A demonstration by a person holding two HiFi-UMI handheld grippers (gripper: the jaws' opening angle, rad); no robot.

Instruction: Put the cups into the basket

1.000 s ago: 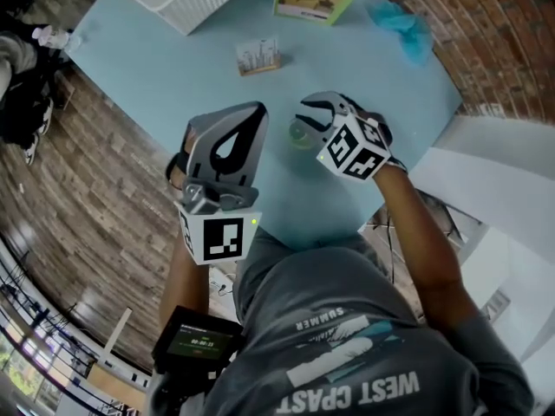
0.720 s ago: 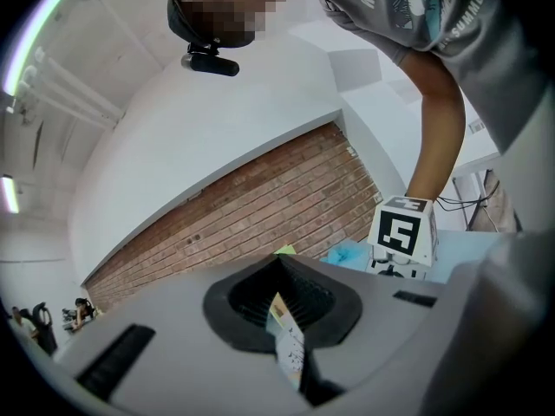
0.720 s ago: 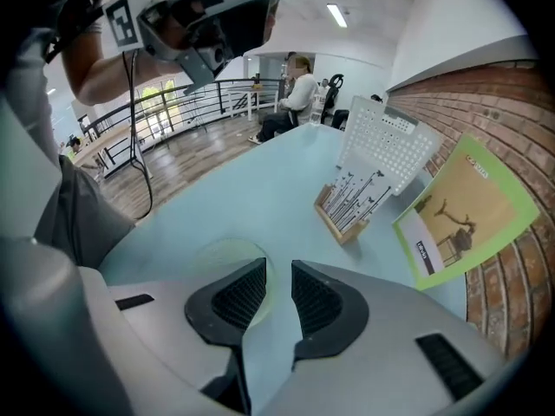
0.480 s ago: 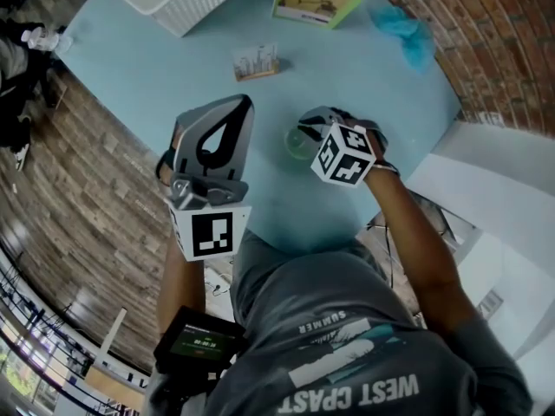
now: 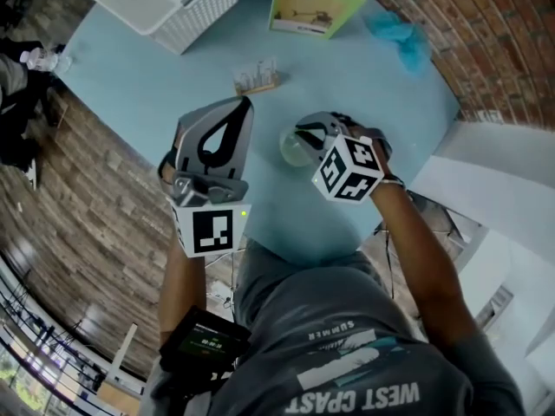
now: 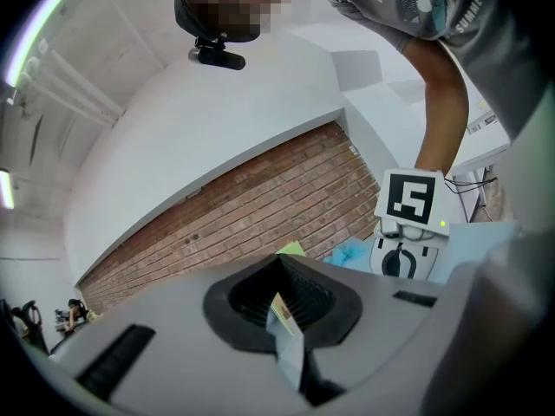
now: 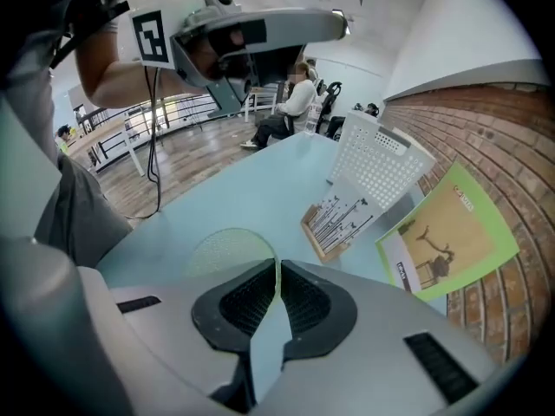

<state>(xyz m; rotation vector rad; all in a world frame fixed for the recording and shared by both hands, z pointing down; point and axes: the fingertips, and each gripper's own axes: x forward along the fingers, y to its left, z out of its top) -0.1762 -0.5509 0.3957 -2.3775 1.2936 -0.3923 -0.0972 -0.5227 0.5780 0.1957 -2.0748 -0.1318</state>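
A clear greenish cup (image 5: 292, 148) stands on the light blue table (image 5: 156, 68), near its front edge. My right gripper (image 5: 302, 133) is shut on the cup's rim; in the right gripper view the thin wall of the cup (image 7: 227, 251) runs between the two pads of the right gripper (image 7: 277, 274). To the cup's left, my left gripper (image 5: 246, 103) is shut and holds nothing; in its own view this left gripper (image 6: 282, 271) points up at the brick wall. The white basket (image 5: 169, 0) stands at the table's far left corner.
A small card stand (image 5: 257, 77) sits between the cup and the basket. A green booklet (image 5: 316, 3) lies at the far edge and a blue cloth (image 5: 401, 33) at the far right. The table's edge drops to a wooden floor (image 5: 78, 189) on the left.
The right gripper's marker cube has tipped and shifted slightly toward the person, jaws staying at the cup. The left gripper has edged a little left.
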